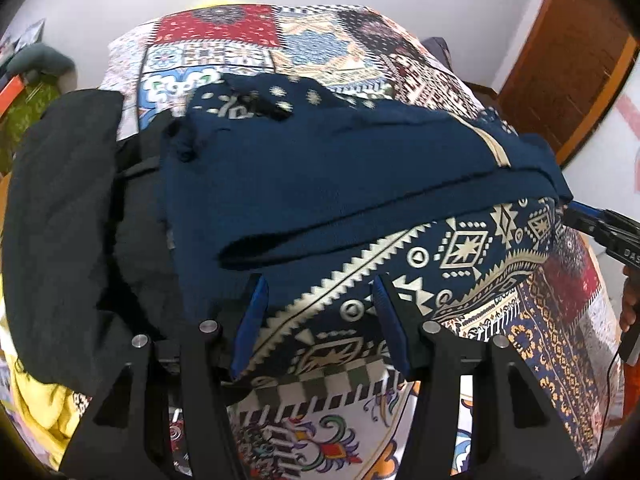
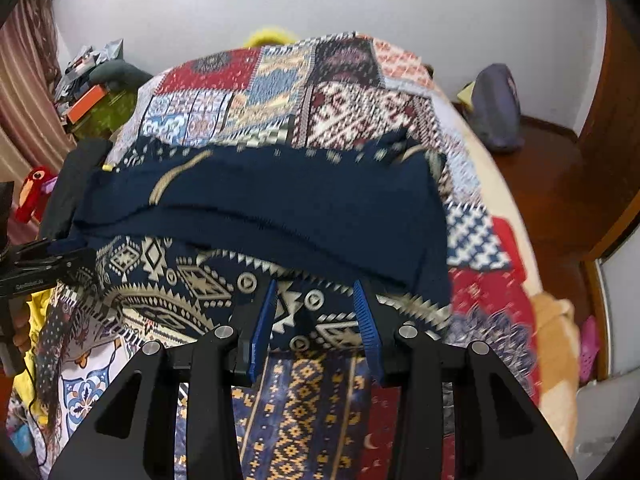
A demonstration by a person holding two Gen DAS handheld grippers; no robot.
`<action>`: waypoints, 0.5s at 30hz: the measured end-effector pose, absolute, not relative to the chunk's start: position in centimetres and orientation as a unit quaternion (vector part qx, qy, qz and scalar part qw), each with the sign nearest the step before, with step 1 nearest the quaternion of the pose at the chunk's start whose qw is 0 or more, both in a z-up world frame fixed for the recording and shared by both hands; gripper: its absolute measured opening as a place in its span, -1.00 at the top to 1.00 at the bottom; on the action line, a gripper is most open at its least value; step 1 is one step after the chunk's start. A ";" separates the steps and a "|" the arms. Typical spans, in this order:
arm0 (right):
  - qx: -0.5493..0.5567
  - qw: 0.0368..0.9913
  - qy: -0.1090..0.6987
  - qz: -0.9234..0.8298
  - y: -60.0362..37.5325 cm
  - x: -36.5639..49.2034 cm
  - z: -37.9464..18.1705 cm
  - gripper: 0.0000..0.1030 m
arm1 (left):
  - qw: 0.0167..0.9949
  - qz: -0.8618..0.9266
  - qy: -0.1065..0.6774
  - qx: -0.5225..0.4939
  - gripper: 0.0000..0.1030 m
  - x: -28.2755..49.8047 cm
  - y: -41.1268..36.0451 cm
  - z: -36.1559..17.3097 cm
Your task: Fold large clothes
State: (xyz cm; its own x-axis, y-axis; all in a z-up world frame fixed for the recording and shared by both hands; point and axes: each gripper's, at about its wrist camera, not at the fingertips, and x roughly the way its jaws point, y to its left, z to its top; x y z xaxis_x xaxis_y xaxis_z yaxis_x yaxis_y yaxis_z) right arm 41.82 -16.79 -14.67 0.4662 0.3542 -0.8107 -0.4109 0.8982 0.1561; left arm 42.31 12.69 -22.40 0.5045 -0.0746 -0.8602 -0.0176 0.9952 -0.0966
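Navy garment [image 1: 320, 184] lies between both parted claws; black clothing [image 1: 68, 208] shows only leftward.

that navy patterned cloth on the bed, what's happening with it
A person with a gripper in each hand is folding the navy patterned garment on the patchwork bedspread. Its plain inner side is already folded over the printed part. The left gripper and right gripper both sit open at the near printed edge, not clamping it. A black garment lies to the left.
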 end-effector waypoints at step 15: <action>0.007 0.858 0.476 0.192 -14.2 49.8 -14.8 0.30 | 0.887 0.064 0.451 0.074 -0.05 51.3 11.5 -21.3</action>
